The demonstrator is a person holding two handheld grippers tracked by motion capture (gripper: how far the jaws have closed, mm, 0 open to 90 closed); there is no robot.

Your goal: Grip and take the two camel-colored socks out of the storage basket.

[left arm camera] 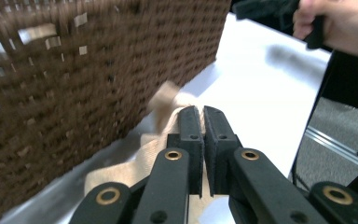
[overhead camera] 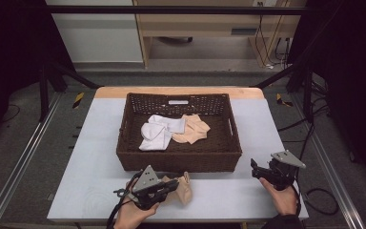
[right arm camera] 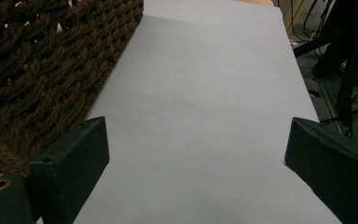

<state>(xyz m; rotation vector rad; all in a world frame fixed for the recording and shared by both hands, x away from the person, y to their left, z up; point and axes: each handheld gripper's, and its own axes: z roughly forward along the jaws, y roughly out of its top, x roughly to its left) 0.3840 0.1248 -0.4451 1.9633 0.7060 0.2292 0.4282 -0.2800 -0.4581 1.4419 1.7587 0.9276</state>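
Left gripper [overhead camera: 174, 183] clamped tight on beige sock [overhead camera: 185, 188] by wicker basket [overhead camera: 178, 161]; right gripper [overhead camera: 254, 168] wide open, empty. Lift sock clear of rim w/o snagging.

The beige sock [overhead camera: 183, 188] is a soft, pale tan piece of cloth, crumpled rather than flat, lying on the grey-white table just outside the near wall of the brown wicker basket [overhead camera: 178, 160]. In the high view it sits at about 6 o'clock of the basket, close to its front wall, with 1 end bunched upward toward 12 o'clock. In the left gripper view the sock [left arm camera: 168, 105] spreads below and ahead of the closed jaws, its folded tip lifted beside the basket wall [left arm camera: 98, 70]; part of it is pinched between the pads.
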